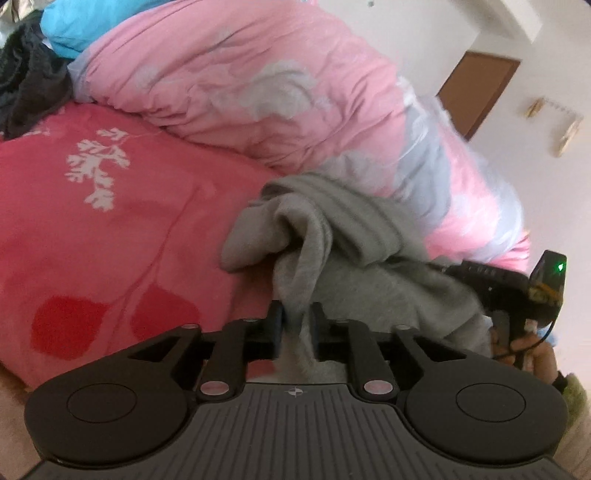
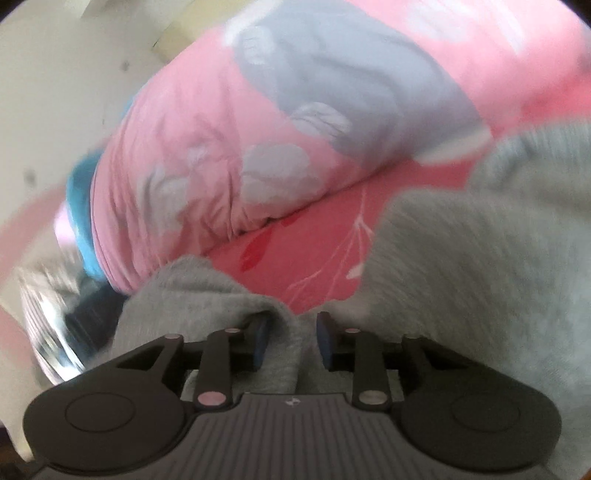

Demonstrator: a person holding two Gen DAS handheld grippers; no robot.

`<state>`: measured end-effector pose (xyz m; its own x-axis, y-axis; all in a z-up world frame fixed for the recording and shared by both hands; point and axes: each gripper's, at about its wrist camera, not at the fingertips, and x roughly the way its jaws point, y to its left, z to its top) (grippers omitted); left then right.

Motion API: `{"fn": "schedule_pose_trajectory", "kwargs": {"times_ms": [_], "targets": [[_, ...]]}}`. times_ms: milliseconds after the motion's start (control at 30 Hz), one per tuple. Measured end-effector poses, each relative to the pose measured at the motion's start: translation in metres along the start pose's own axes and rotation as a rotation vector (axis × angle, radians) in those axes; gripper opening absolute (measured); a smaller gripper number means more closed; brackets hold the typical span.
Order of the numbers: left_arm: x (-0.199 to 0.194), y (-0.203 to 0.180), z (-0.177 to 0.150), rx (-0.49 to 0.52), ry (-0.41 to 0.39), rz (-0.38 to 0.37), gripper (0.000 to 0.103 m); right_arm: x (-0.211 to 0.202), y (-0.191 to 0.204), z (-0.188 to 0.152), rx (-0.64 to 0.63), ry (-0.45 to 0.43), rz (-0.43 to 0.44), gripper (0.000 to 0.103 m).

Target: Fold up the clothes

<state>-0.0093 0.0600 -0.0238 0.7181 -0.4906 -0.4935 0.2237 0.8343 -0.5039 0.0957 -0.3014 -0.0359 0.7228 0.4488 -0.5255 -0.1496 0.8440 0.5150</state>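
A grey sweatshirt-like garment (image 1: pixel 369 258) lies bunched on a red floral bedsheet (image 1: pixel 110 229). A thick fold of it rises between the jaws of my left gripper (image 1: pixel 298 319), which are shut on it. In the right wrist view the same grey garment (image 2: pixel 480 258) fills the right side. One of its folds runs between the jaws of my right gripper (image 2: pixel 291 338) and drapes over the left finger (image 2: pixel 260 339). That gripper stands open, with a gap at its right pad. In the left wrist view the right gripper's black body (image 1: pixel 491 284) shows behind the cloth, held by a hand (image 1: pixel 528 347).
A rolled pink quilt (image 1: pixel 240 85) with grey-white flowers lies across the bed behind the garment. A blue cloth (image 1: pixel 62 33) and a dark garment (image 1: pixel 29 85) sit at the far left. A white wall and a brown door (image 1: pixel 476 92) are beyond.
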Motion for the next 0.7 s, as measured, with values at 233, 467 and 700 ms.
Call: {"fn": "schedule_pose_trajectory", "kwargs": {"times_ms": [233,467,700], "targets": [[0.005,0.016,0.020,-0.100,-0.079,-0.077,0.053,-0.043,0.084,-0.010,-0.434,-0.065,-0.070,0.044],[0.022,0.030,0.036,-0.227,-0.069,-0.073,0.047,-0.013,0.151,-0.044,-0.885,-0.040,-0.113,0.066],[0.025,0.035,0.032,-0.221,-0.039,-0.066,0.044,0.016,0.179,-0.086,-1.286,-0.041,-0.142,0.082]]}}
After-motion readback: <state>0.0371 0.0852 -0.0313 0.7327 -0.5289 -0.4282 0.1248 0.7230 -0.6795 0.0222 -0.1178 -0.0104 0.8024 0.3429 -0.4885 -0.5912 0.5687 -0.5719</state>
